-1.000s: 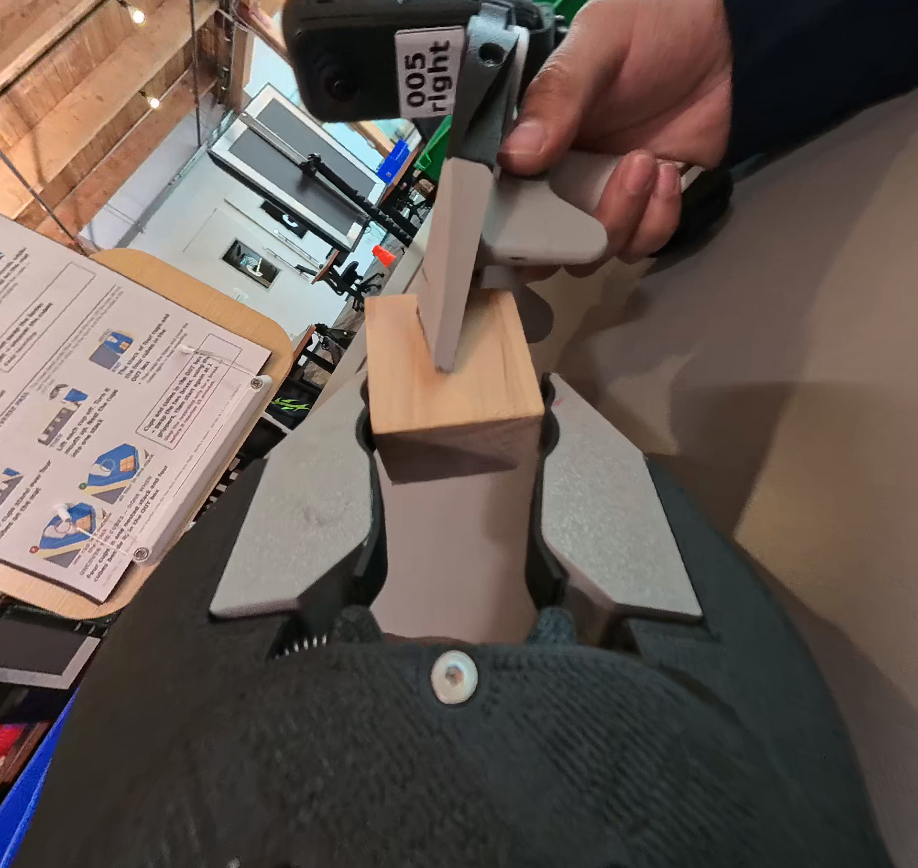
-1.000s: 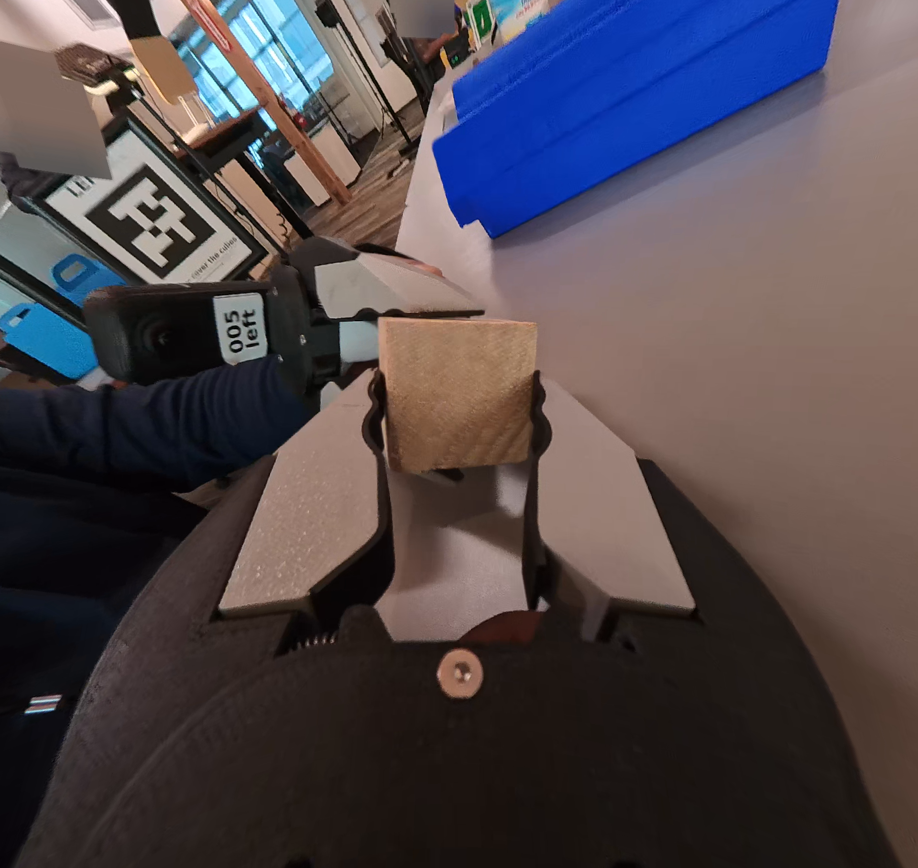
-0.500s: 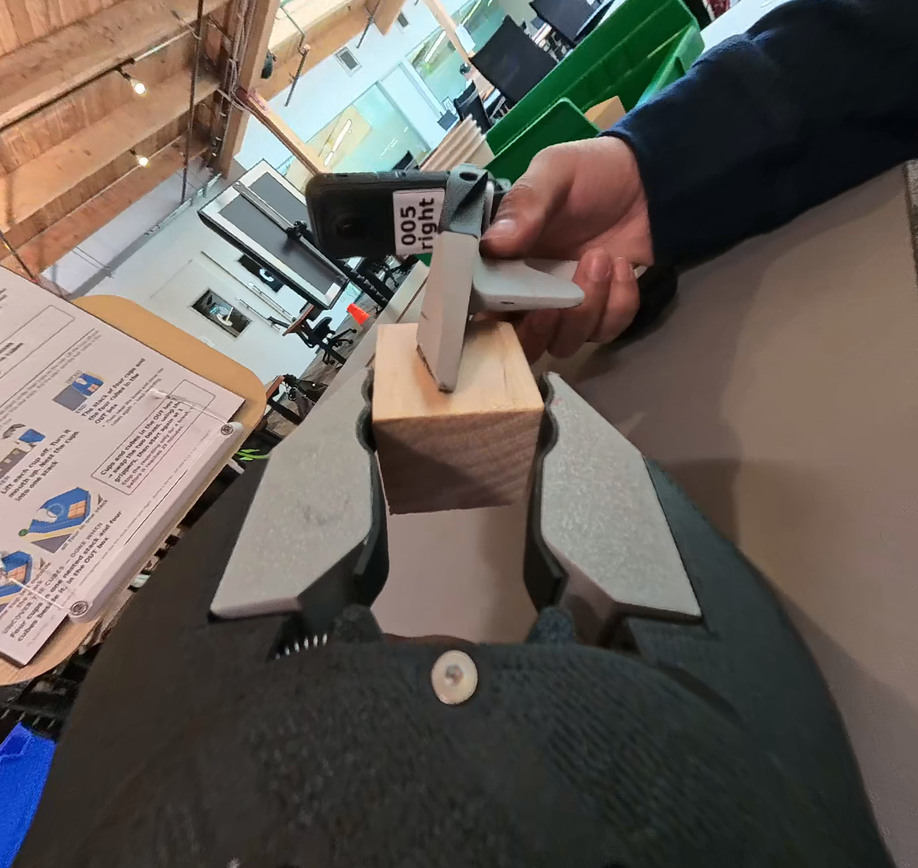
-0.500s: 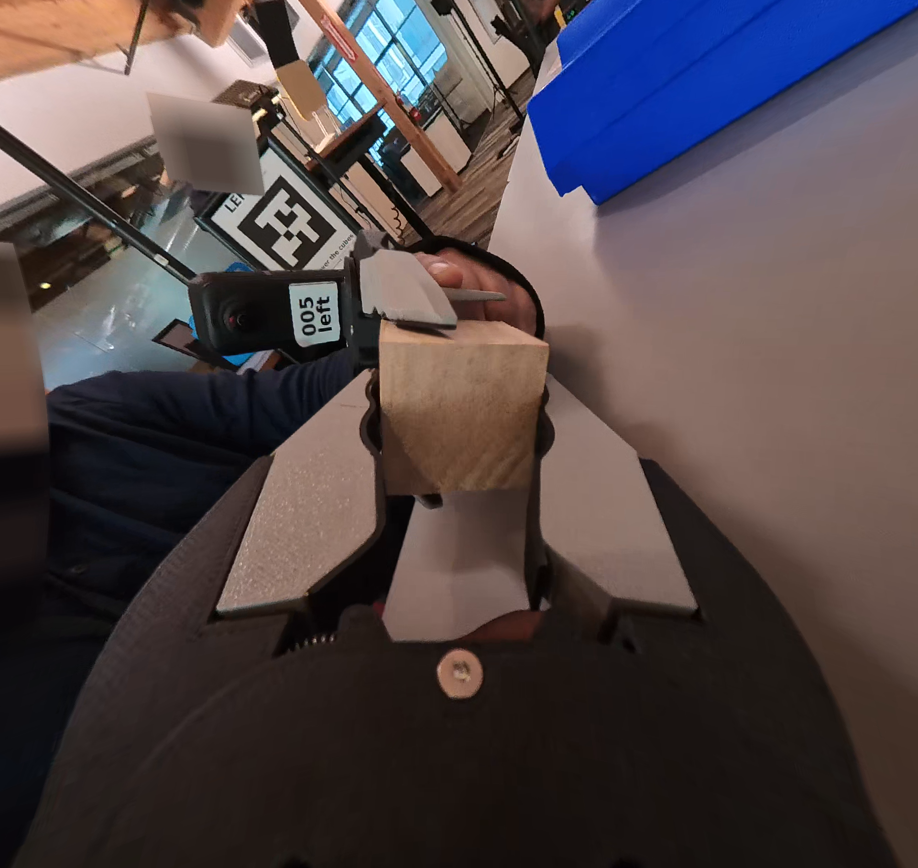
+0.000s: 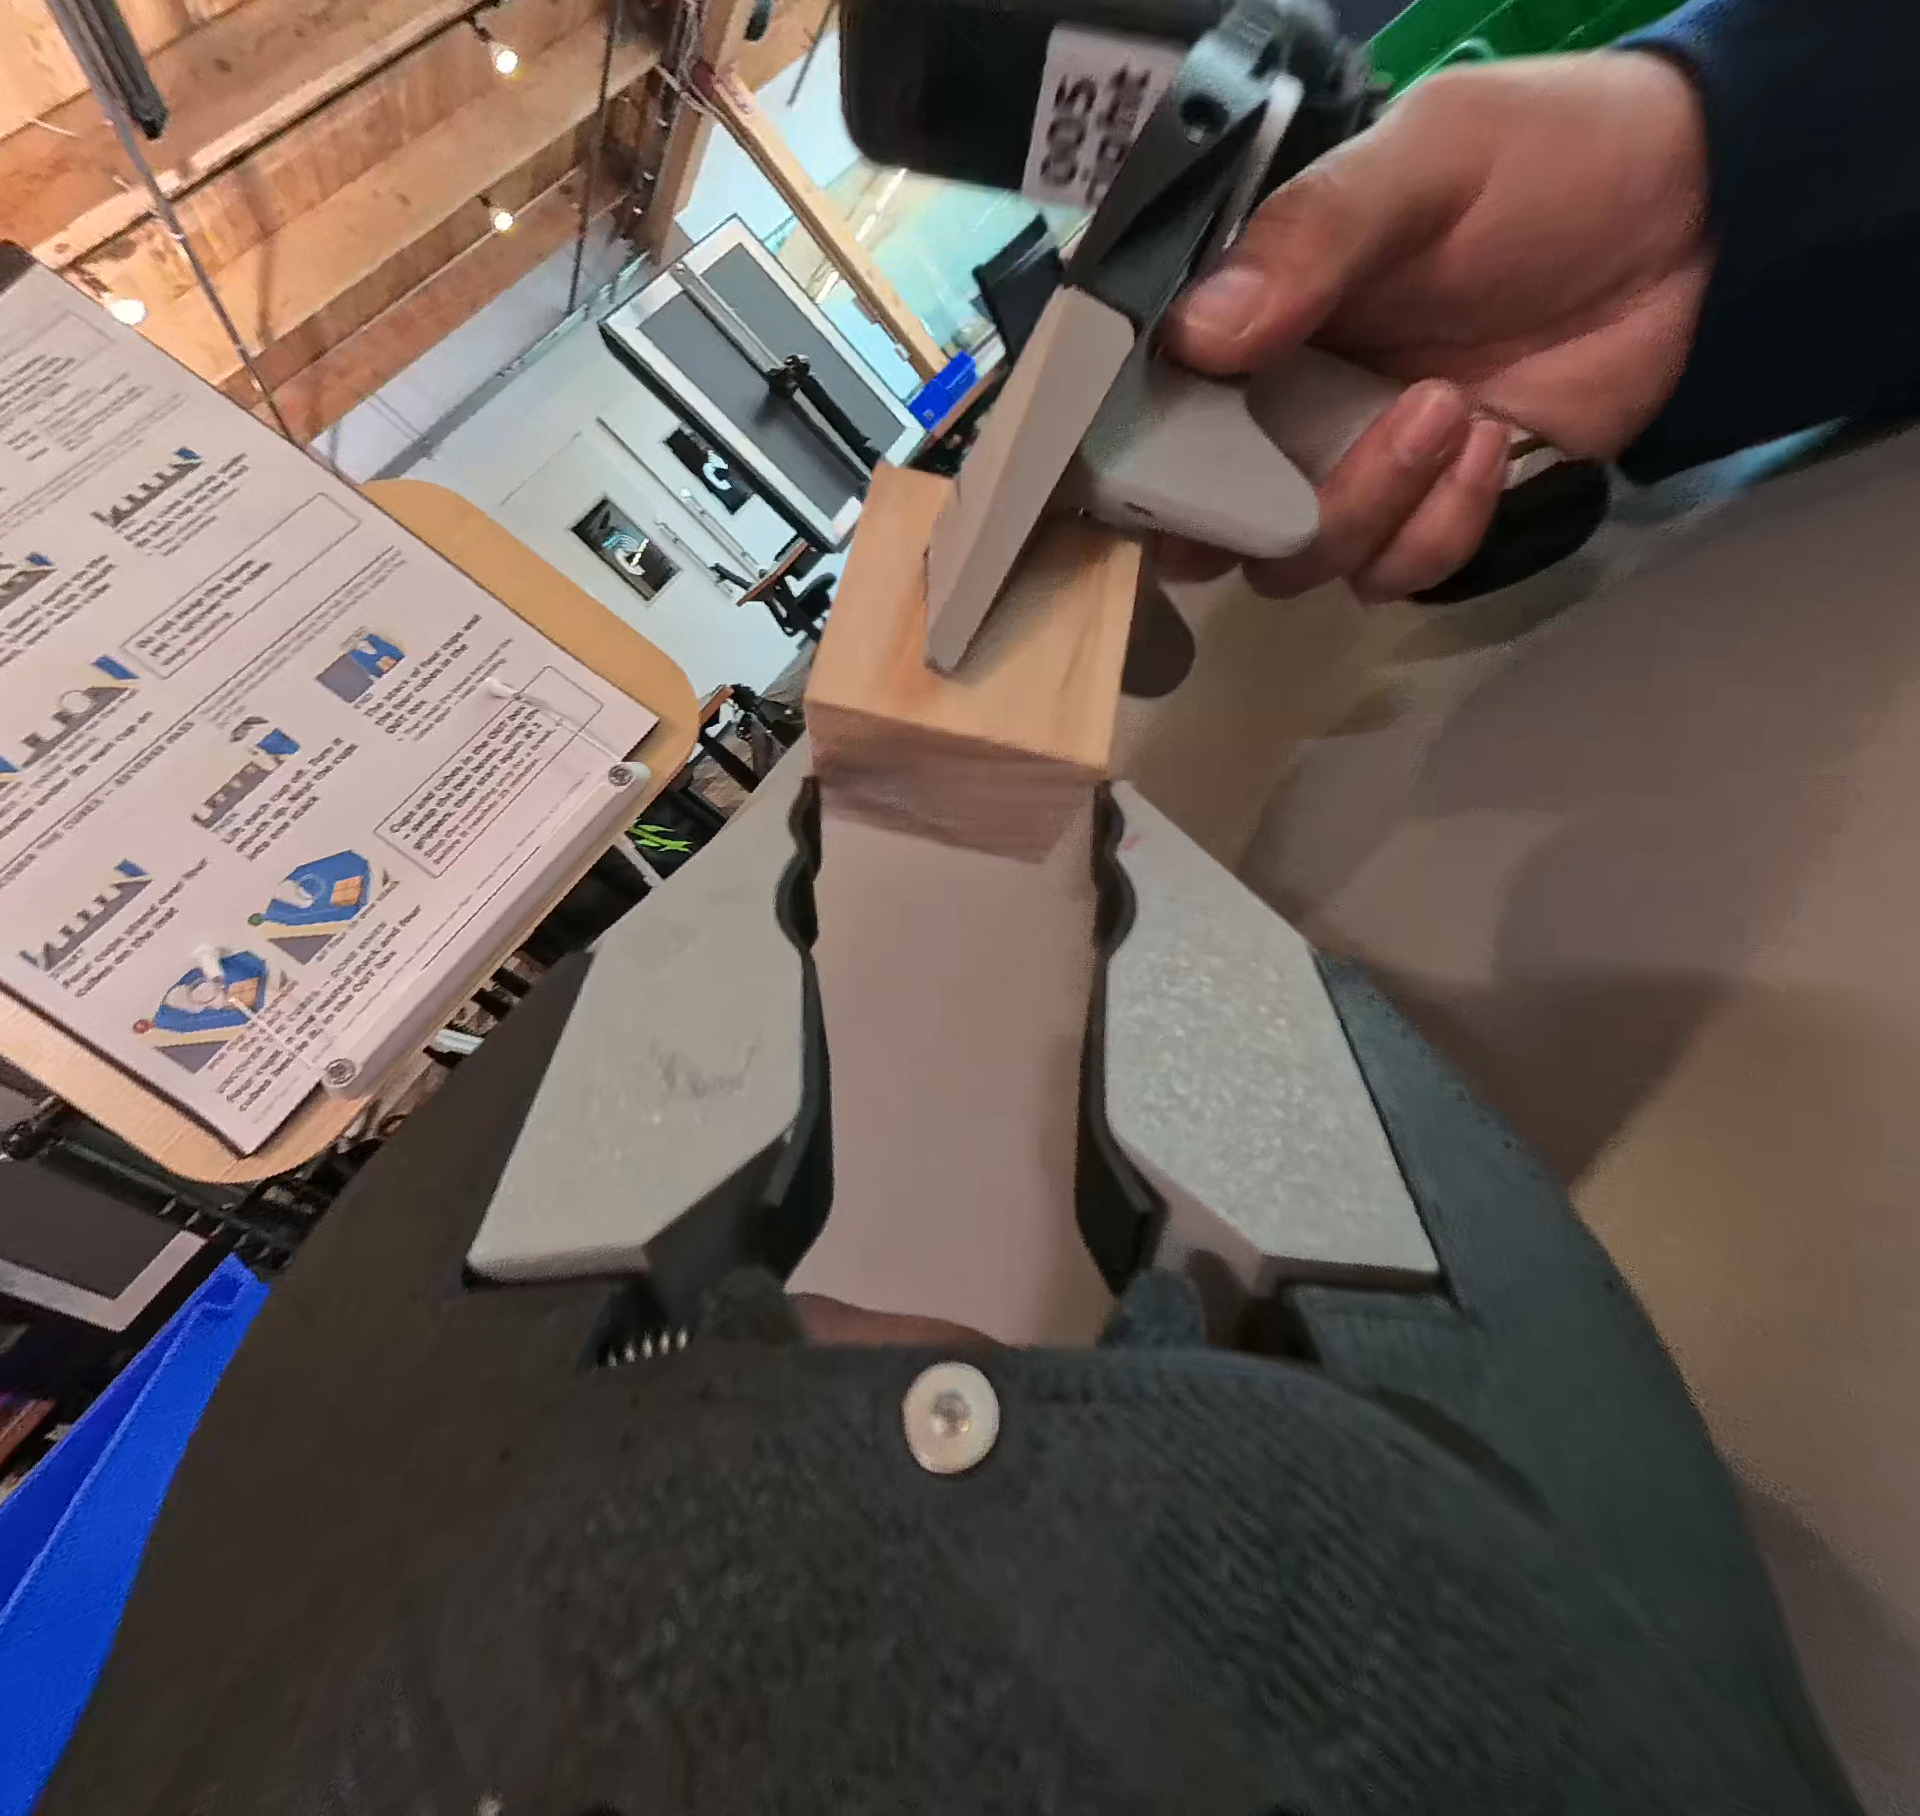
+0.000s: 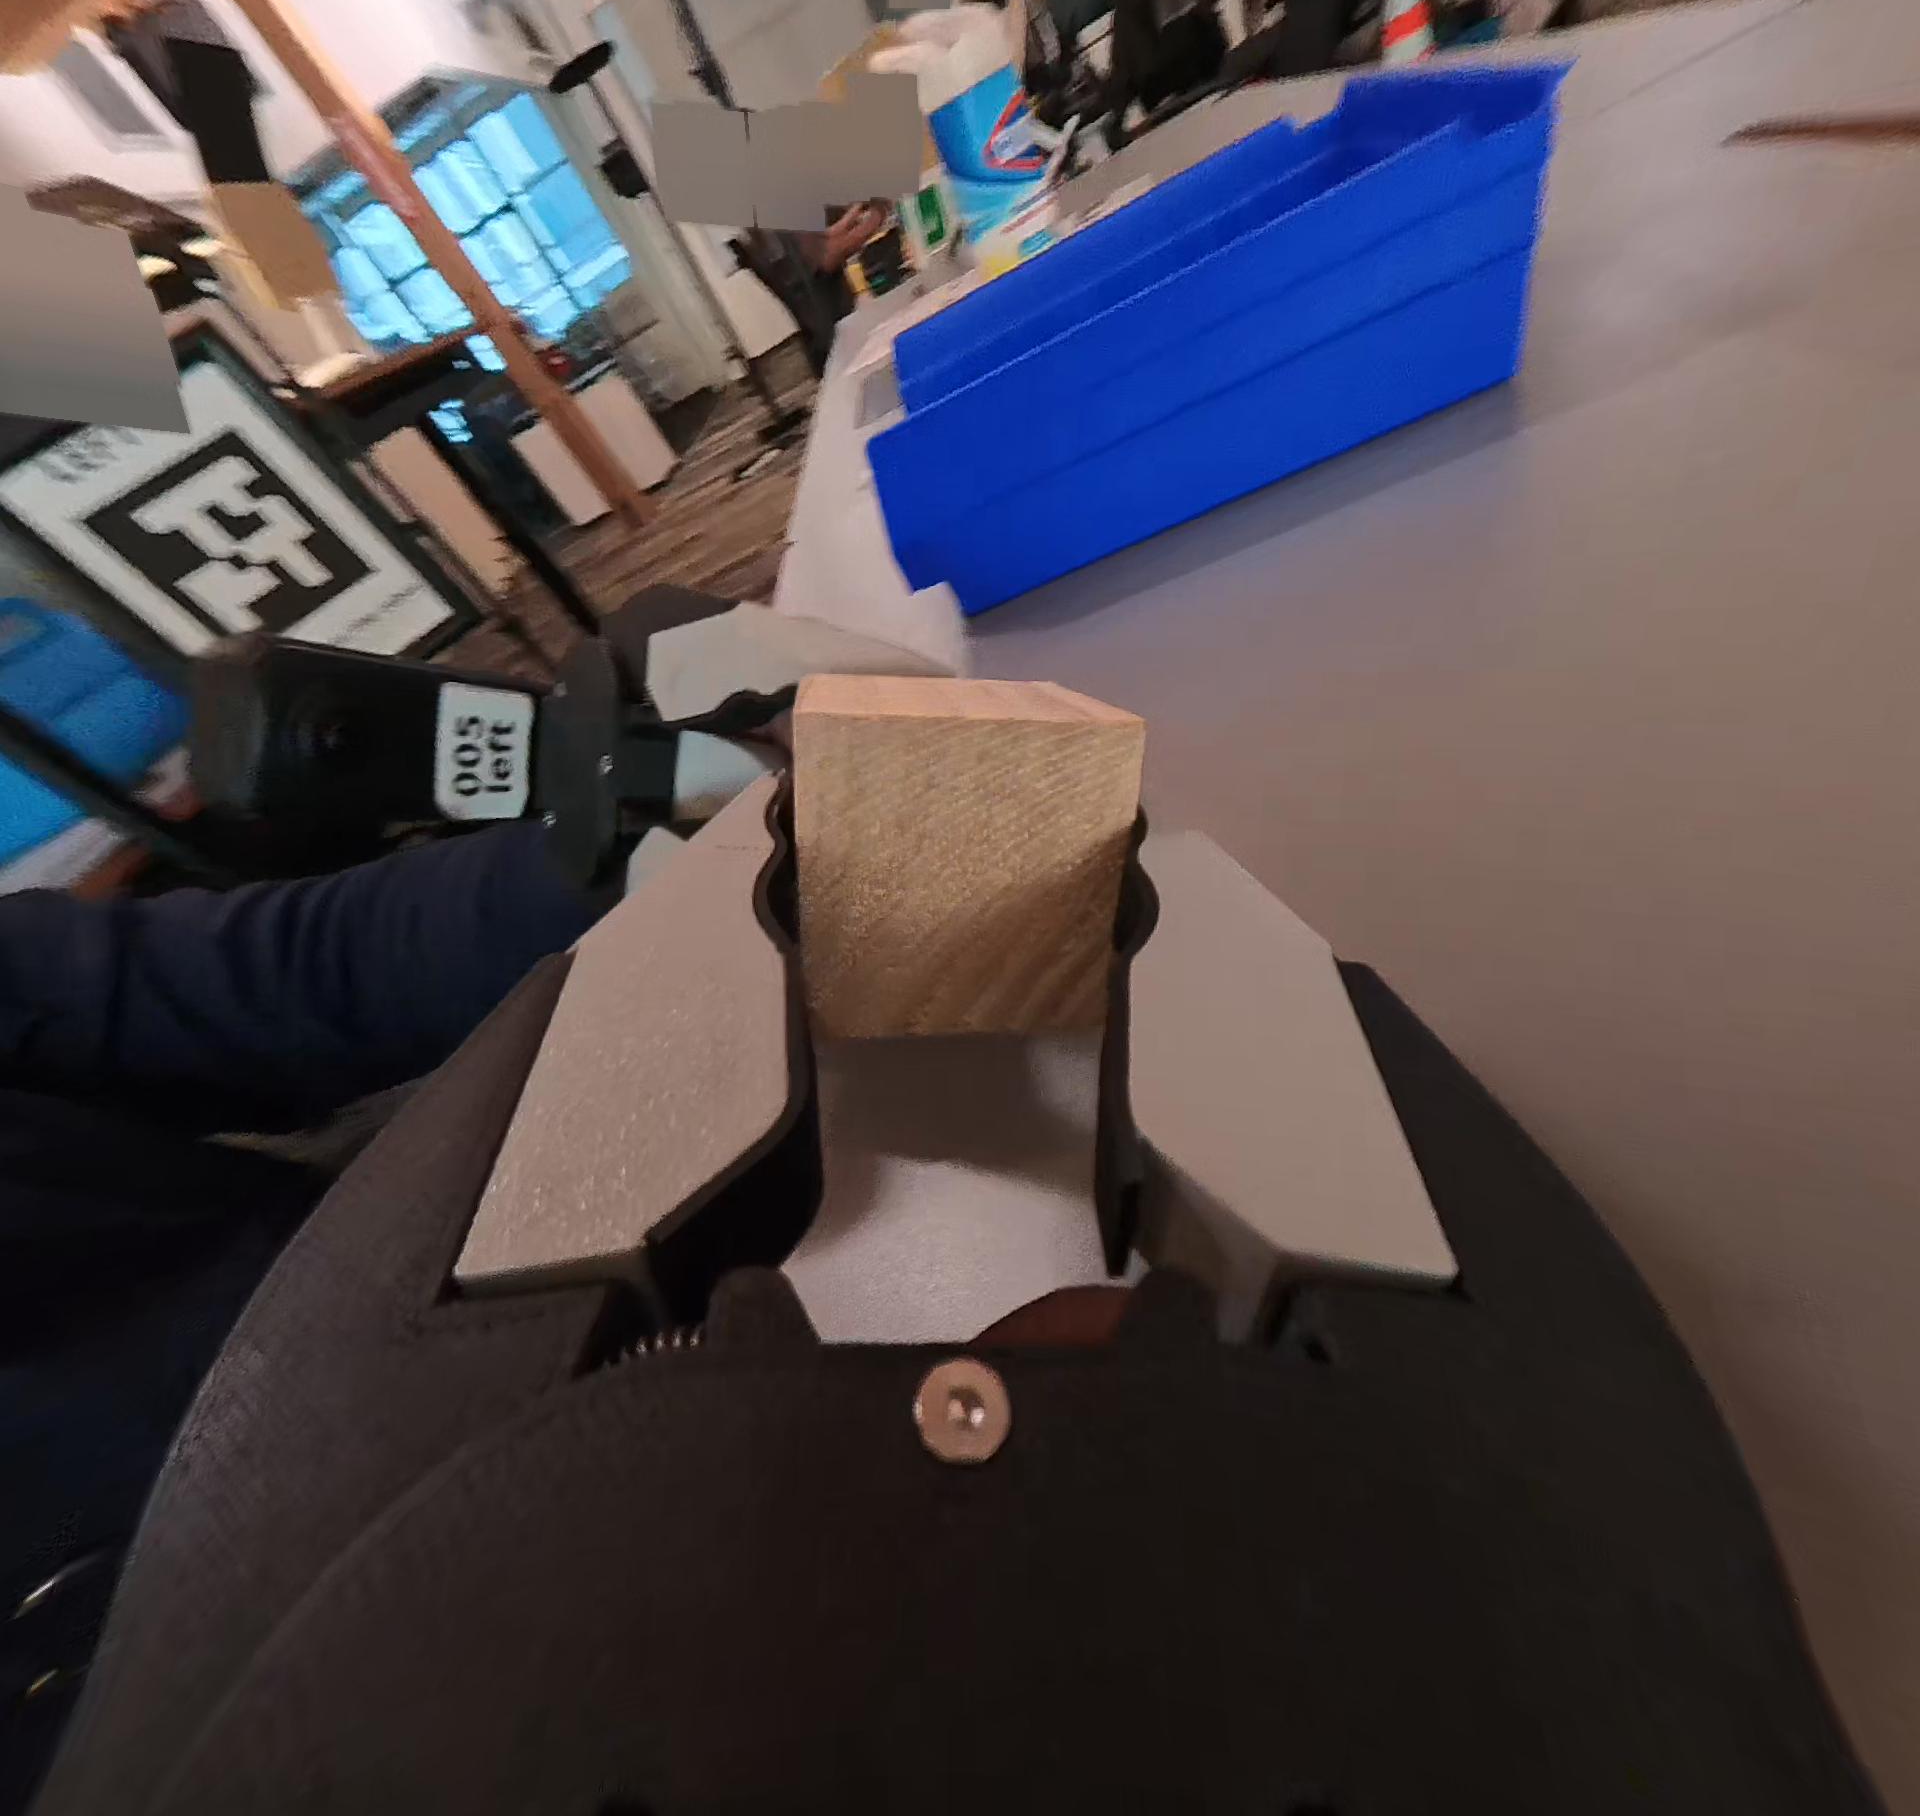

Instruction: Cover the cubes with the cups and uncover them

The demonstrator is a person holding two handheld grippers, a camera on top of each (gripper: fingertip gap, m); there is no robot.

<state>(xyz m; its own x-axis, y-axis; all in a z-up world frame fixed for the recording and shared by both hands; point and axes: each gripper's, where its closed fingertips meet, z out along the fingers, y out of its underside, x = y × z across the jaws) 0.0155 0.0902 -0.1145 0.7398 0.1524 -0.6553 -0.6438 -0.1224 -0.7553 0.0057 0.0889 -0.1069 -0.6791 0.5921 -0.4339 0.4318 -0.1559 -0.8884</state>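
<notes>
A pale tan wooden cube (image 6: 961,867) with diagonal grain sits centre frame; a bright blue bin (image 6: 1226,353) upper right; a black-and-white square marker (image 6: 223,540) far left; grey table (image 6: 1558,831).

**Readable writing: mostly labels and one sheet, none legible in full**

- White rectangular sticker (image 5: 1091,130) on a black camera body (image 5: 966,52), top of the left wrist view: short printed code, motion-blurred.
- White laminated instruction sheet (image 5: 260,727) screwed to a rounded light wooden board (image 5: 613,613): small blue pictograms, boxed paragraphs of fine print, too small to read.
- White rectangular sticker (image 6: 483,764) on a second black camera body (image 6: 312,738), right wrist view: printed code, sharp.
- Black-and-white square marker sign (image 6: 239,540), with a thin line of print under the pattern, blurred.
- White-and-blue wipes canister (image 6: 987,156): brand label, partly readable.
- Small green sign (image 6: 932,213): white symbol, unclear.
</notes>
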